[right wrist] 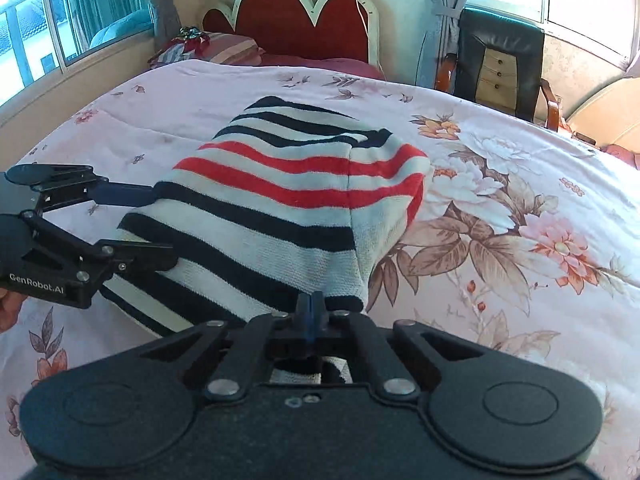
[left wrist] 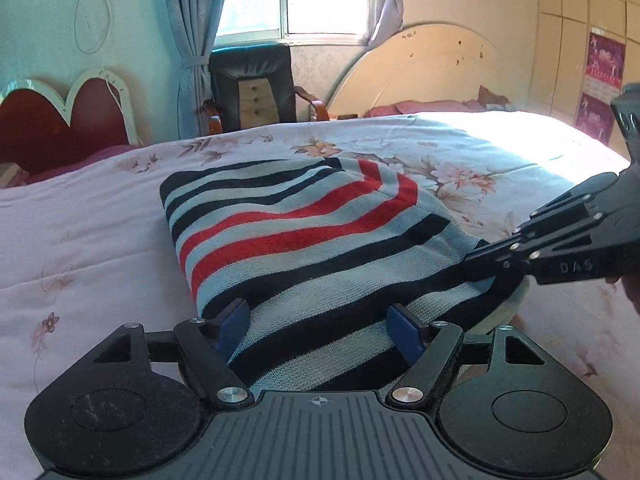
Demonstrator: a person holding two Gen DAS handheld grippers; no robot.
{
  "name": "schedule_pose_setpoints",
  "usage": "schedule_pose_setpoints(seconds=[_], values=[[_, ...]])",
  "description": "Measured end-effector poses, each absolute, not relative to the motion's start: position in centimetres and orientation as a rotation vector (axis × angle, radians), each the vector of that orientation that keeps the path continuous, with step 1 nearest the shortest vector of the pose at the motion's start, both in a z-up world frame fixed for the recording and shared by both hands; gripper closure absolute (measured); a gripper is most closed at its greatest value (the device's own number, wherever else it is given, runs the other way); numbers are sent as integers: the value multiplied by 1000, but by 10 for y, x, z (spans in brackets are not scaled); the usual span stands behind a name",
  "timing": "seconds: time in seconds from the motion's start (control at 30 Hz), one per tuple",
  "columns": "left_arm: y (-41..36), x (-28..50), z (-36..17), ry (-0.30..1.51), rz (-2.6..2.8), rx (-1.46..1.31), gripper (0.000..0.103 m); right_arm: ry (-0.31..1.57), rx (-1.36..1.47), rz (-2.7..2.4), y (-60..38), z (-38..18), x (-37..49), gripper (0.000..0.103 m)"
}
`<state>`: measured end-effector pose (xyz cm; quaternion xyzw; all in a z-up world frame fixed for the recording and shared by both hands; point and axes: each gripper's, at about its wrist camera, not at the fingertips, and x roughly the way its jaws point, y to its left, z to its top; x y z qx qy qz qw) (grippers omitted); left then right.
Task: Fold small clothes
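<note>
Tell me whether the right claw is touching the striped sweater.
Touching. In the right wrist view the right claw is shut with the hem of the striped sweater pinched between its fingertips; the left wrist view shows it gripping the same edge.

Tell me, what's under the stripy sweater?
The stripy sweater lies on a flowery pink quilt, which shows all around it. The part of the quilt right beneath is covered, so anything hidden there can't be seen.
</note>
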<state>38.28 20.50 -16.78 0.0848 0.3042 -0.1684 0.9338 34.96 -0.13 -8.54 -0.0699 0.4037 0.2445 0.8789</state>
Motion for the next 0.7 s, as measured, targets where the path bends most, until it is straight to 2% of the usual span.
schedule_pose_setpoints(seconds=[0.17,0.2,0.23,0.27,0.3,0.33,0.37,0.7], values=[[198,375,-166,601,-295,215,26,831,-71,493,-10,-88,347,103],[195,372,-161,605,-270,223,22,829,-60,486,-10,-87,345,103],[194,369,-157,611,-241,217,7,827,-44,474,-10,-83,343,98],[194,363,-152,599,-215,207,0,817,-30,464,-10,-77,338,77],[193,354,-147,576,-203,201,0,798,-15,464,-10,-70,332,60],[192,345,-144,567,-196,200,0,767,-10,448,-11,-62,322,14],[190,338,-140,567,-189,201,0,731,-29,413,-11,-56,312,5],[153,249,-101,506,-151,185,0,583,18,353,-52,-7,225,1]])
